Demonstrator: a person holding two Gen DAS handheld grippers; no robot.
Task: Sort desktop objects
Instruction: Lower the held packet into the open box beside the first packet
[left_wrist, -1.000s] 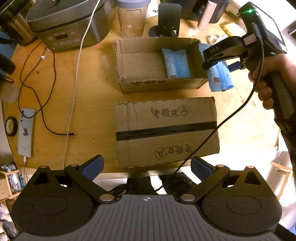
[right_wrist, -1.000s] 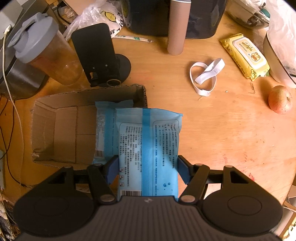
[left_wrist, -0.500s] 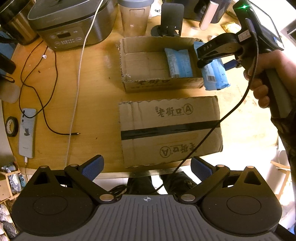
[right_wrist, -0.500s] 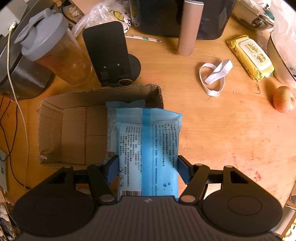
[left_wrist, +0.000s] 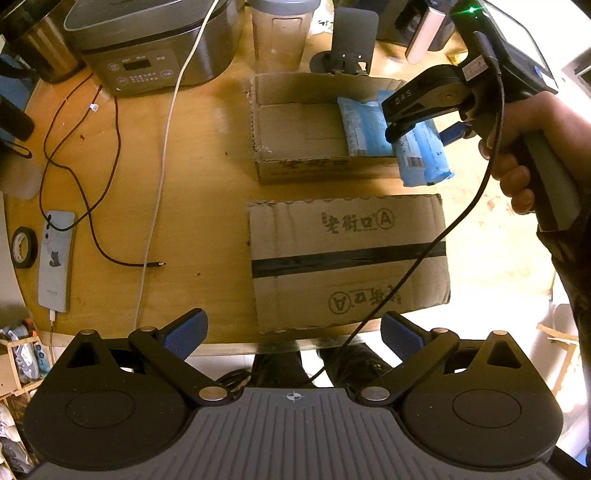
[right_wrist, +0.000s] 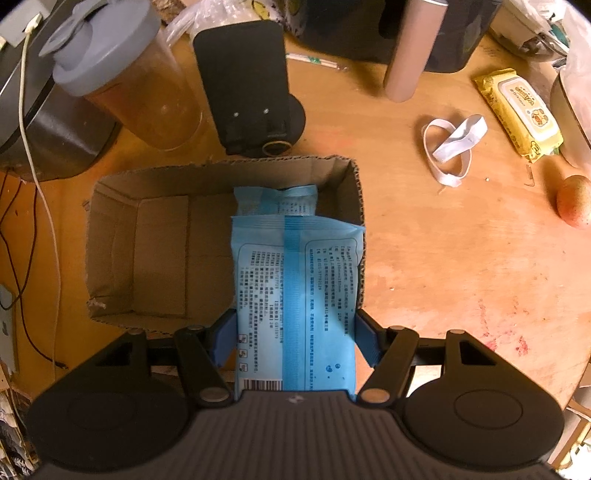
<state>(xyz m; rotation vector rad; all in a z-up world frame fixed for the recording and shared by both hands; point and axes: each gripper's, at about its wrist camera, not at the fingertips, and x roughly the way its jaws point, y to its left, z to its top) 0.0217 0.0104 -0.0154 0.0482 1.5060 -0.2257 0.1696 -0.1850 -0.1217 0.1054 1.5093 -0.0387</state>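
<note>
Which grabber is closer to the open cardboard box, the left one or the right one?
Right. The right gripper hangs over the open box's right end, holding a blue packet. The left gripper is open, back past the table edge.

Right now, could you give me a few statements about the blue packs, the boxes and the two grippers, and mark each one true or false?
1. The right gripper is shut on a blue pack. True.
2. The open cardboard box holds nothing. False: another blue pack already lies in it, at its right end.
3. The left gripper holds the white cable. False: its jaws stand open with nothing between them, and the cable lies on the table.
4. The taped cardboard box is shut. True.
5. An apple lies inside the open cardboard box. False: it lies on the table, far to the right of the box.
</note>
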